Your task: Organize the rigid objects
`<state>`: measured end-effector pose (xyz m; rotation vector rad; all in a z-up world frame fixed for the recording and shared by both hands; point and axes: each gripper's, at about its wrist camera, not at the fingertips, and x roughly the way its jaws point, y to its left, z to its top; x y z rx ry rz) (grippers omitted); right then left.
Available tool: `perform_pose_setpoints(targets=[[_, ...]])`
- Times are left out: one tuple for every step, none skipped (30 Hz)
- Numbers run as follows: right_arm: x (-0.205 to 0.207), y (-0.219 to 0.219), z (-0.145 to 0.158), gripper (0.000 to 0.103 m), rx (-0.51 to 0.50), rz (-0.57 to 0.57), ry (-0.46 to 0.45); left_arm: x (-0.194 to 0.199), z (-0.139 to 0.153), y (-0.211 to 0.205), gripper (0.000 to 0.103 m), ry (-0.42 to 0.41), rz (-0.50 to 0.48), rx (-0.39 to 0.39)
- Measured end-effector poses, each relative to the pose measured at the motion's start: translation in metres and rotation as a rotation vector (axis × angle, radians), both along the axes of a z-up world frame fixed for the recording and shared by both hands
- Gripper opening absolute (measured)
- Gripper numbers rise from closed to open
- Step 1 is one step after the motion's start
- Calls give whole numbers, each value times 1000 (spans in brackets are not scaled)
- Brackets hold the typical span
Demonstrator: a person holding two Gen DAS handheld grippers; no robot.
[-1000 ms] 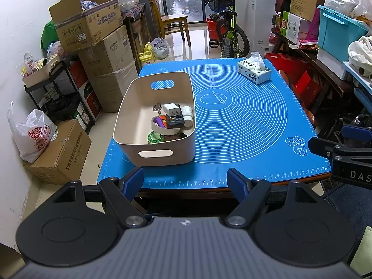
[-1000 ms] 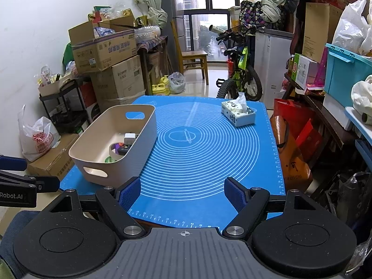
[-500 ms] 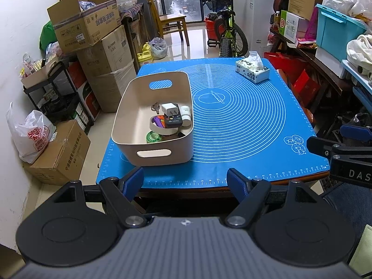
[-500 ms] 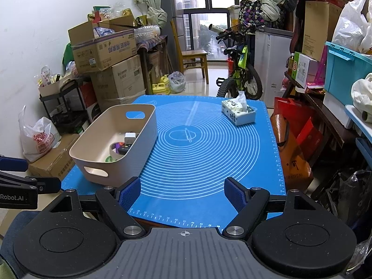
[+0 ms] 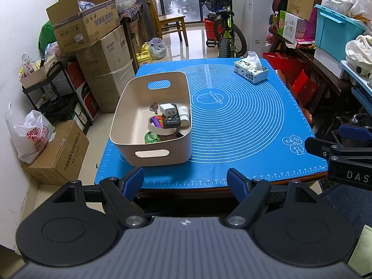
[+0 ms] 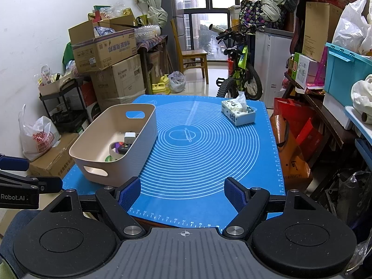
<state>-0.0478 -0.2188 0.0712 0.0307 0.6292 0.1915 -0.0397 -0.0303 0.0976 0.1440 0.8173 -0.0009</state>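
Left wrist view: the left gripper hovers at the table's near edge, fingers spread, empty. The beige bin holding small objects sits on the blue mat.

Right wrist view: the right gripper hovers likewise, spread, beside the bin's near corner.

Two matte black grippers are shown: left gripper and right gripper, with blue ribbed fingertip pads, silver pivot screws, round discs and grey ridged housings.
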Motion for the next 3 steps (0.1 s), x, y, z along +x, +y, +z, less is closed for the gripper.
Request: perform_pose_setpoints(targets=[[0, 0, 0, 82, 1, 0, 1, 0, 0, -2, 79, 0, -1, 0], [0, 0, 0, 82, 1, 0, 1, 0, 0, -2, 79, 1, -2, 0], [0, 0, 0, 82, 0, 0, 0, 1, 0, -4, 79, 0, -2, 0]])
